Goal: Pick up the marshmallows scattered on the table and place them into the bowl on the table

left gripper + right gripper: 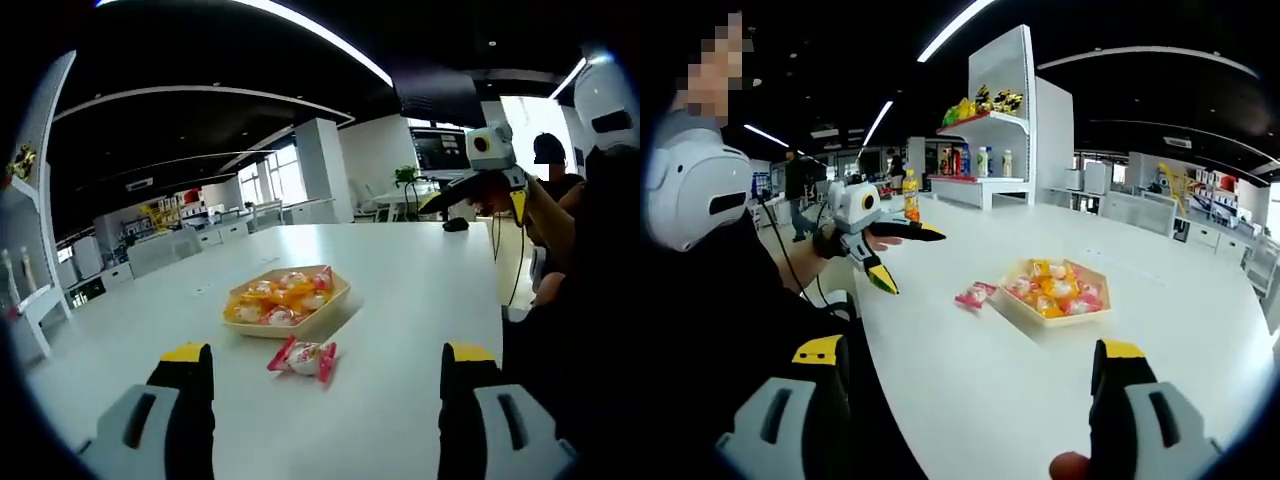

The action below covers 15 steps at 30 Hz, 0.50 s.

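Observation:
A pale hexagonal bowl (338,298) (1025,312) holds several wrapped marshmallows on the white table (420,300) (970,400). One pink-and-white wrapped marshmallow (303,357) (973,295) lies on the table just beside the bowl. My left gripper (327,352) (912,258) is open with nothing in it, held above the table, and the loose marshmallow lies ahead between its jaws. My right gripper (970,350) (470,207) is also open with nothing in it, held over the table's near edge, well short of the bowl.
A person in a white helmet (700,190) and dark clothes holds both grippers. White shelves (985,150) with bottles and snacks stand past the table's far end, and a yellow bottle (910,195) stands there too. A small black object (455,225) lies far off on the table.

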Each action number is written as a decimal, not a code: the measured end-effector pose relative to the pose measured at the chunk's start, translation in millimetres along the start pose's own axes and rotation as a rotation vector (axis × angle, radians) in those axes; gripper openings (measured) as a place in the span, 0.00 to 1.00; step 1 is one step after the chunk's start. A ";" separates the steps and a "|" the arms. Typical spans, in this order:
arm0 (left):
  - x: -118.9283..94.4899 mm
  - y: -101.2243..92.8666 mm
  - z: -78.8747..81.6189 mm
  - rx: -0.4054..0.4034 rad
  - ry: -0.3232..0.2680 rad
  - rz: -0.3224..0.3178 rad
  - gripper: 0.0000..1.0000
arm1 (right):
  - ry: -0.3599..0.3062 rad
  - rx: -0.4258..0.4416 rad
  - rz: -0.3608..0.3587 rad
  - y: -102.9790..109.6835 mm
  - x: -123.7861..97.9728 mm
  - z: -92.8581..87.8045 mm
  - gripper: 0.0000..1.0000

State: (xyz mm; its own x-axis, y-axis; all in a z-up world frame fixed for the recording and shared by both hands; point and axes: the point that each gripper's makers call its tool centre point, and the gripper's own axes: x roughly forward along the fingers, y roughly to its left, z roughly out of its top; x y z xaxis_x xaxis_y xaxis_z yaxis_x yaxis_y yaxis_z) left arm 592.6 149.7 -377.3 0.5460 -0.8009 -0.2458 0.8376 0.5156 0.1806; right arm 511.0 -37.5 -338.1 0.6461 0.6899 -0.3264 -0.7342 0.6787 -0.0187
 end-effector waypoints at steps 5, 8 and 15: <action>8.2 0.7 -11.5 -0.011 0.026 -0.002 0.90 | 0.006 -0.001 0.001 0.4 -0.8 -1.4 0.97; 14.4 2.2 -16.9 -0.031 0.028 0.004 0.90 | 0.006 -0.013 -0.008 0.9 -4.5 1.9 0.97; 39.2 0.2 -24.5 -0.082 0.027 -0.030 0.91 | -0.008 -0.009 -0.006 -1.1 -9.3 5.3 0.97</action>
State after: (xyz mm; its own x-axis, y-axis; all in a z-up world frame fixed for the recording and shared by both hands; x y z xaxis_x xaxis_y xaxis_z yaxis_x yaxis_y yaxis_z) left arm 614.6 125.9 -410.2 0.5204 -0.8082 -0.2757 0.8514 0.5161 0.0941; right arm 507.0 -43.4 -330.0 0.6523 0.6880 -0.3182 -0.7321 0.6805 -0.0295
